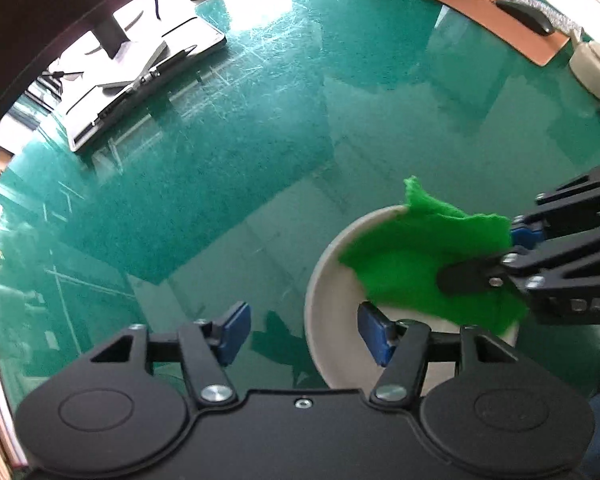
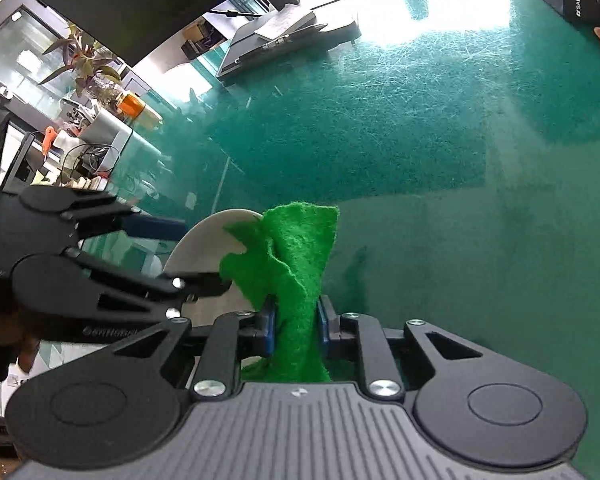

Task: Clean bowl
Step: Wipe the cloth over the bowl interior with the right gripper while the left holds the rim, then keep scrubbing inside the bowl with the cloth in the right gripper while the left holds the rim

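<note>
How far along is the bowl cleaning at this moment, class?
Done: the right gripper has the green cloth clamped and brought to the white bowl. In hand: the cloth lies inside the bowl, so wiping seems under way, while the left gripper sits open straddling the bowl's rim, not gripping it. Left: finishing the wipe and lifting the cloth out; how clean the bowl is cannot be judged.

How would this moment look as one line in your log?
step: wiping | right tongs: shut on green cloth | cloth: inside bowl | left tongs: open, straddling bowl rim

Right hand-held gripper [image 2: 294, 330] clamping green cloth [image 2: 296, 264], cloth draped over white bowl [image 2: 204, 240], left hand-held gripper [image 2: 192, 256] straddling bowl rim
</note>
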A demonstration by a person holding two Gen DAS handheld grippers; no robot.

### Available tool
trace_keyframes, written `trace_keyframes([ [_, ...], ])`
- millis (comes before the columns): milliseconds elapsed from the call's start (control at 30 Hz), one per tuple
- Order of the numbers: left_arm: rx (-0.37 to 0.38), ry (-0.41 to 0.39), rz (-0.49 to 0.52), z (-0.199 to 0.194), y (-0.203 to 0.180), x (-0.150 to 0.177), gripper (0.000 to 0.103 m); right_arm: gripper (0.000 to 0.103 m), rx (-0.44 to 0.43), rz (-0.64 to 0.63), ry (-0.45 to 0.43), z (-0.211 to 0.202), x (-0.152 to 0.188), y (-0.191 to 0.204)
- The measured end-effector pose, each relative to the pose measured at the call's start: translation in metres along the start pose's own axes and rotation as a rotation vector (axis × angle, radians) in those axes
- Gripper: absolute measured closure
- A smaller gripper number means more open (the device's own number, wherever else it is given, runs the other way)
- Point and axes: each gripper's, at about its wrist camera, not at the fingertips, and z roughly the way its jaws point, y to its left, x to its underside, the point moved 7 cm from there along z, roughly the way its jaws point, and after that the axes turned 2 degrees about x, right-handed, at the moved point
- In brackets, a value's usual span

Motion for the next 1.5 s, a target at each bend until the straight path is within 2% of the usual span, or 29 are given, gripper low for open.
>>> trace_keyframes([
  [233,0.047,0.063,-0.046,0.006,-0.013,0.023,0.037,0.083,-0.007,0.021,-0.003,0.0,0.002,-0.003],
  [267,0.048,0.067,-0.049,0.007,-0.014,0.024,0.041,0.083,-0.008,0.022,-0.003,0.0,0.002,-0.003],
  [333,0.137,0.055,-0.121,0.01,-0.01,0.022,0.064,0.083,-0.007,0.022,-0.005,0.0,0.002,-0.003],
  [367,0.134,0.053,-0.121,0.009,-0.008,0.02,0.073,0.083,-0.006,0.021,-0.006,-0.001,0.003,-0.003],
  [400,0.131,0.051,-0.12,0.009,-0.006,0.018,0.078,0.083,-0.005,0.019,-0.006,-0.001,0.003,-0.004],
  [500,0.13,0.04,-0.099,0.01,-0.001,0.012,0.079,0.08,-0.003,-0.001,0.002,-0.001,0.004,-0.002],
  [667,0.096,0.035,0.055,0.011,-0.009,0.003,0.077,0.078,0.007,-0.072,0.001,0.006,-0.016,0.006],
  [833,0.081,0.025,0.123,0.012,-0.012,0.001,0.076,0.079,0.017,-0.142,0.0,0.013,-0.036,0.015],
  [1000,0.054,0.015,0.139,0.011,-0.019,0.001,0.075,0.076,0.017,-0.211,-0.004,0.021,-0.053,0.026],
  [1167,0.045,0.005,0.13,0.014,-0.017,-0.004,0.075,0.086,0.047,-0.19,0.019,0.015,-0.034,0.01],
  [1267,0.056,-0.003,0.117,0.015,-0.015,-0.008,0.072,0.079,-0.015,-0.113,0.053,0.005,-0.014,-0.001],
  [1333,0.058,-0.005,0.13,0.016,-0.016,-0.011,0.071,0.075,-0.015,-0.106,0.064,0.0,-0.004,0.002],
  [1433,0.038,-0.013,0.176,0.015,-0.022,-0.013,0.071,0.075,0.002,-0.115,0.067,0.003,-0.004,0.004],
  [1500,0.026,-0.021,0.203,0.015,-0.024,-0.013,0.071,0.079,0.017,-0.132,0.059,0.007,-0.01,0.005],
])
